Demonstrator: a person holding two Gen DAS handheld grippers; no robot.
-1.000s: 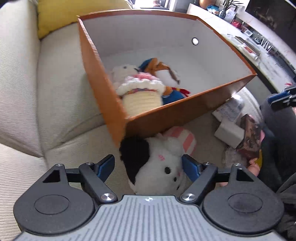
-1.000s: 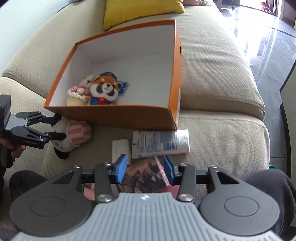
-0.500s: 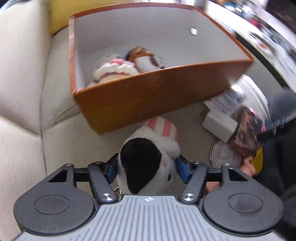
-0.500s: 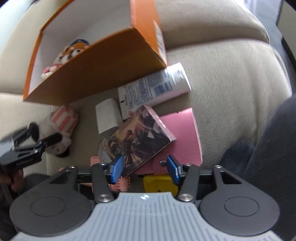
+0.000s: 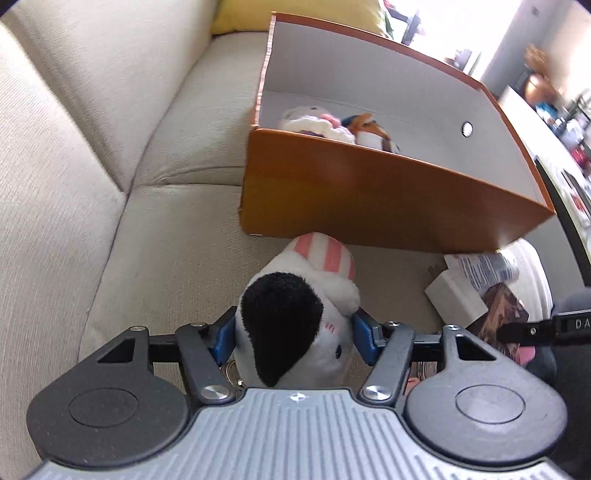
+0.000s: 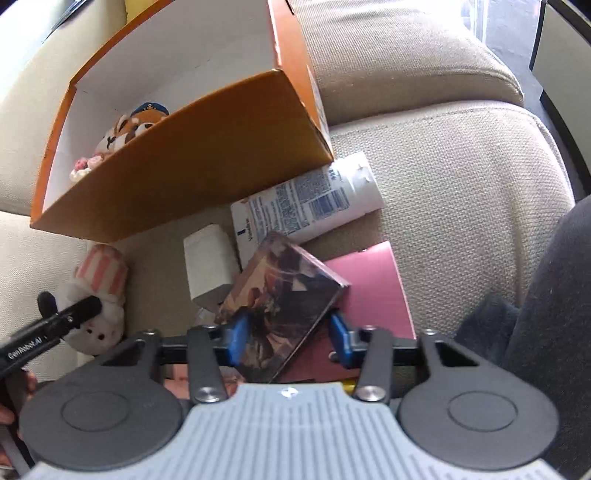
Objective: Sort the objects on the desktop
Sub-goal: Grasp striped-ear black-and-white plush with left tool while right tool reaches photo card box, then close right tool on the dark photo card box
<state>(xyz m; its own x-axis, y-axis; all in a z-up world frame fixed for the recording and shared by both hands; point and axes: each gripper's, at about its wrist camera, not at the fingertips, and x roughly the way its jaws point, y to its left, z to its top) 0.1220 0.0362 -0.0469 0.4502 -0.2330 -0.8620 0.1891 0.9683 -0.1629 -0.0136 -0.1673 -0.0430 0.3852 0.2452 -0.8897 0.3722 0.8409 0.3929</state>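
Observation:
My left gripper is shut on a white plush rabbit with a black ear and pink striped hat, in front of the orange box. The box holds a cupcake plush and a fox plush. My right gripper is open, its blue pads either side of a picture-covered card box that lies on a pink booklet. I cannot tell whether the pads touch it. The rabbit also shows in the right wrist view.
A white lotion tube and a small white box lie on the beige sofa cushion by the orange box's front wall. A yellow pillow sits behind the box. A dark-trousered leg is at right.
My left gripper has closed on the rabbit. My right gripper has moved down and forward so the card box sits between its pads.

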